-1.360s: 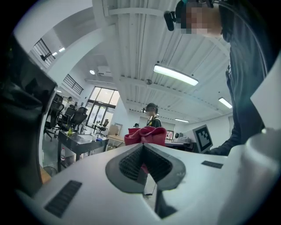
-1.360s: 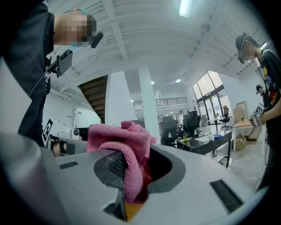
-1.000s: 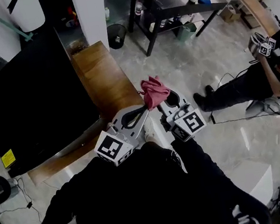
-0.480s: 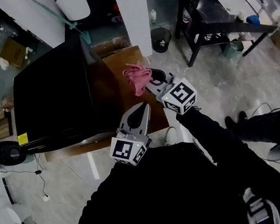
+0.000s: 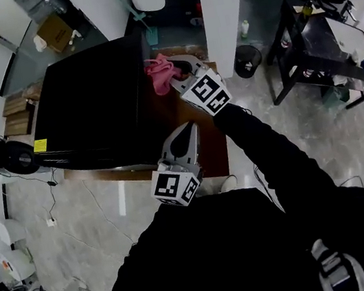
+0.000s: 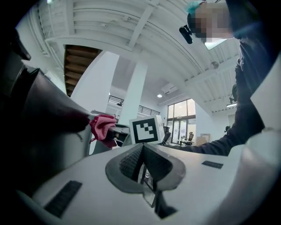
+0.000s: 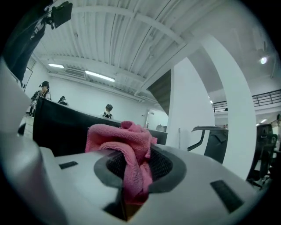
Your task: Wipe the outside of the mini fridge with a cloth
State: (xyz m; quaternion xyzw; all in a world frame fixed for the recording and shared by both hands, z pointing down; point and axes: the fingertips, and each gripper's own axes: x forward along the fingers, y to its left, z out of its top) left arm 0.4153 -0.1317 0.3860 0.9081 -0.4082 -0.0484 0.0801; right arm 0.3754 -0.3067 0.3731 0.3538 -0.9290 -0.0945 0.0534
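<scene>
Pink cloth (image 7: 125, 145) being gripped in the right claw (image 7: 131, 173) at the edge of the mini fridge (image 5: 92, 108)

The right claw's jaws are being kept closed on the bunched cloth, a fold of which is being pinched between them while the rest is being pushed up and out over the tips; the cloth is being held at the right edge of the black fridge's top, near its far corner, though actual contact with the fridge cannot be made out. The left claw (image 5: 186, 137) is being held with its jaws together and nothing between them, nearer the person, above the wooden table (image 5: 209, 161) on which the fridge is being carried, just beside the fridge's near right corner and apart from the cloth
</scene>
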